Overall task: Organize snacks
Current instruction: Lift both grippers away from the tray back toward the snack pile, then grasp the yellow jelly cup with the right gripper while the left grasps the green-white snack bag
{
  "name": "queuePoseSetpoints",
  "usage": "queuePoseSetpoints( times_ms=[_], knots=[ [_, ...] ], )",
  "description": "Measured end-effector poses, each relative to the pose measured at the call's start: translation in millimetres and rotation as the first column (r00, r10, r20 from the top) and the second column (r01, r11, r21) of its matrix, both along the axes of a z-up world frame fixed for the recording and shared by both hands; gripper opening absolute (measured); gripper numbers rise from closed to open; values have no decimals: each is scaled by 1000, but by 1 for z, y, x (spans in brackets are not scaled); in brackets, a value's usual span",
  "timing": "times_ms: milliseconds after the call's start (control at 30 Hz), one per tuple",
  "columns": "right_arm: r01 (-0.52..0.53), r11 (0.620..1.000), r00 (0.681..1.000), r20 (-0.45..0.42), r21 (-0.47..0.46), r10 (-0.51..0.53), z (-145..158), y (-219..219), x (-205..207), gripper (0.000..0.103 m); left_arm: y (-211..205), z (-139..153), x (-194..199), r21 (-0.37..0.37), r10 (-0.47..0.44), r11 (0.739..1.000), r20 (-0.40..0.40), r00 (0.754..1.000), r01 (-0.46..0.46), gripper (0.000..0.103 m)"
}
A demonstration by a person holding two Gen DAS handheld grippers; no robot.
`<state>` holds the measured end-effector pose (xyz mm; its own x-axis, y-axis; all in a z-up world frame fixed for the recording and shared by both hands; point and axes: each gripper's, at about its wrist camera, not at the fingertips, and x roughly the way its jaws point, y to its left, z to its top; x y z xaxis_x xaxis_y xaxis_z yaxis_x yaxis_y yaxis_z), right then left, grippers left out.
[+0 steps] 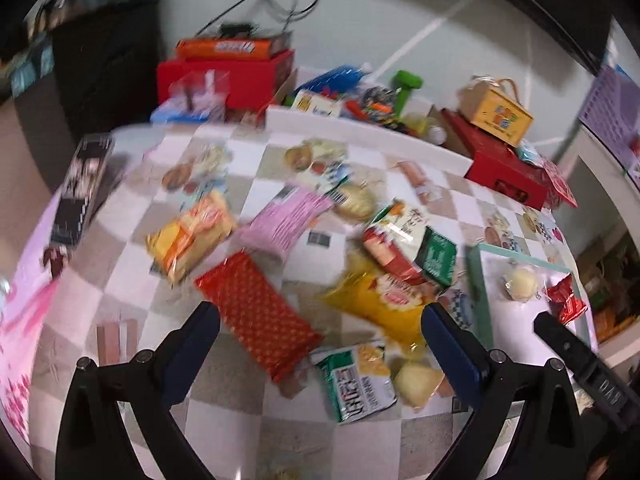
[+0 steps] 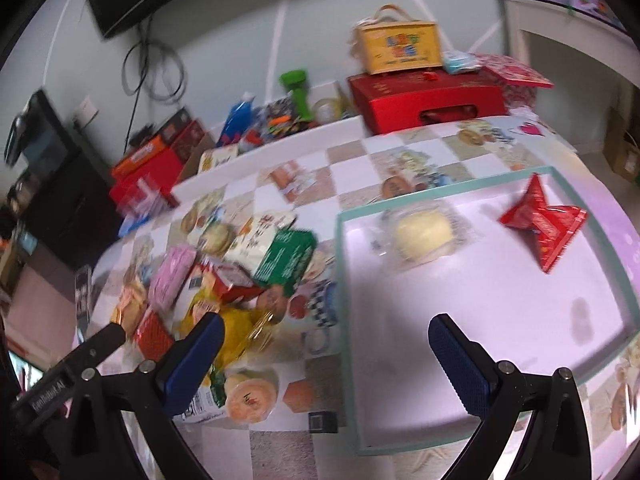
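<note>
Snacks (image 1: pixel 256 312) in crinkly foil wrappers litter checkered tablecloth (image 1: pixel 224 420).

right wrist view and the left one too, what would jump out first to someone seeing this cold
The jumble of bright snack packs heaped mid-table grabs the eye first, above all the red patterned pack just ahead of the open left gripper. Next comes the pale tray on the right, holding only a round yellowish bun and a red wrapped snack, with the open right gripper over its near edge.
</note>
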<state>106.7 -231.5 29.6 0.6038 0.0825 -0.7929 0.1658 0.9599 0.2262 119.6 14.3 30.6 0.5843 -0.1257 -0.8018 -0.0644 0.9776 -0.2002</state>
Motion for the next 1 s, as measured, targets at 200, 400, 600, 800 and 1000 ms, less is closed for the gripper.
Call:
queuePoseSetpoints(
  times_ms=[200, 400, 600, 800, 1000],
  knots=[
    [-89, 996, 995, -47, -23, 88, -15, 27, 6, 103, 14, -15, -2, -25, 33, 999, -51, 998, -35, 100],
    [-145, 989, 987, -77, 4, 145, -31, 44, 5, 103, 29, -25, -7, -39, 102, 994, -81, 991, -106, 101],
    [-192, 981, 967, -177, -38, 183, -54, 58, 8, 103, 26, -34, -7, -15, 108, 994, -119, 987, -110, 101],
    [-224, 974, 961, -178, -41, 213, -56, 63, 10, 101, 15, -41, -5, -19, 83, 996, -159, 984, -87, 101],
    [-271, 961, 944, -210, -56, 254, -63, 75, 11, 80, 0, -47, -3, -39, 53, 997, -189, 980, -62, 100]
  ],
)
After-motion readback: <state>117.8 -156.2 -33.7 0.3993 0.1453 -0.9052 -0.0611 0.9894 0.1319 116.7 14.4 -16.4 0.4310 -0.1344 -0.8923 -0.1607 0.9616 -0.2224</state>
